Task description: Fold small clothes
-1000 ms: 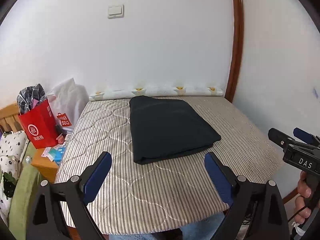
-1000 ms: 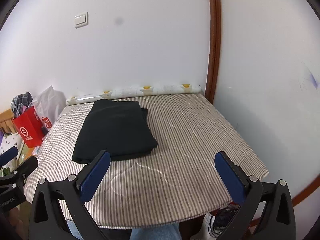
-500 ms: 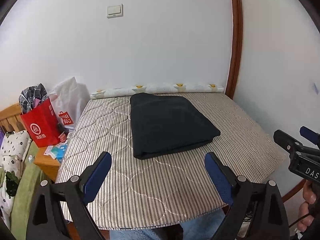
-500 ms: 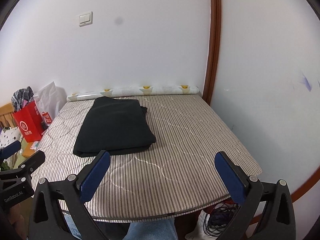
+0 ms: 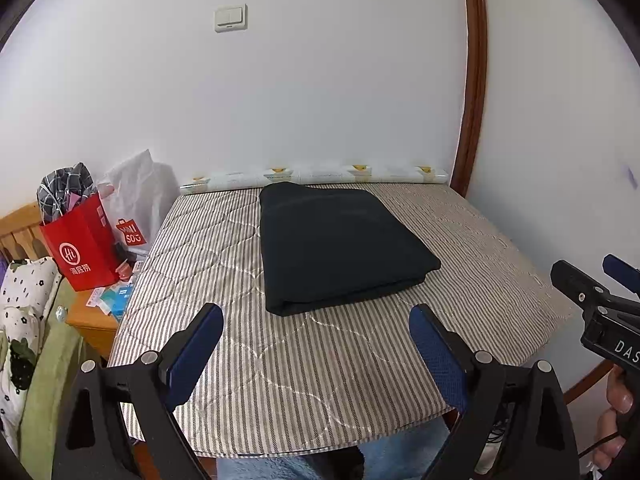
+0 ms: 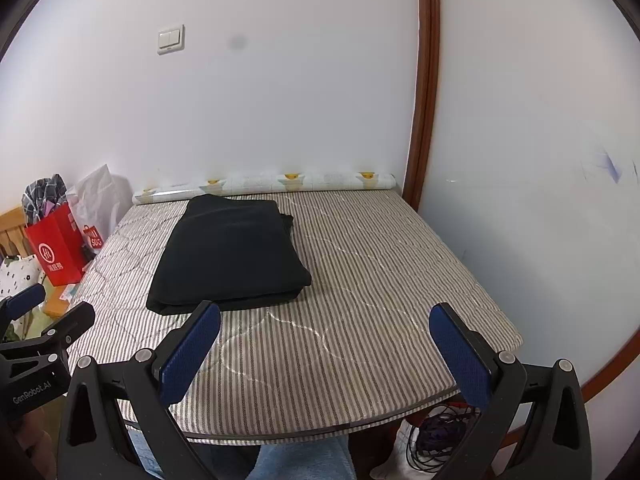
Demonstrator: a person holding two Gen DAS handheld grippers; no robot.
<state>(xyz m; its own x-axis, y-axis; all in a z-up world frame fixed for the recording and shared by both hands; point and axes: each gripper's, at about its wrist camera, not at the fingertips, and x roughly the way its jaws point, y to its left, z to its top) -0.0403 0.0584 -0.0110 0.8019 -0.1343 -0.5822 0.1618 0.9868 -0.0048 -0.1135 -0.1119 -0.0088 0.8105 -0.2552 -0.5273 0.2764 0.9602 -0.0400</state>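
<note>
Black cloth (image 5: 340,248), folded into a thick rectangle, lies on the striped quilted table cover (image 5: 312,352) toward the back, just short of a patterned roll (image 5: 312,176) against the white wall. From the left wrist view, the left gripper (image 5: 316,344) hangs over the near edge with its blue fingers (image 5: 196,348) spread wide and nothing between them. A red paper bag (image 5: 82,252) stands left of the table, and the right gripper (image 5: 596,296) shows at the right edge.

From the right wrist view, the cloth (image 6: 228,260) sits left of centre. The right gripper (image 6: 324,352) is held over the near edge, blue fingers (image 6: 460,356) wide apart and empty, well short of the cloth. The left gripper (image 6: 36,320) juts in at the far left, also spread.
</note>
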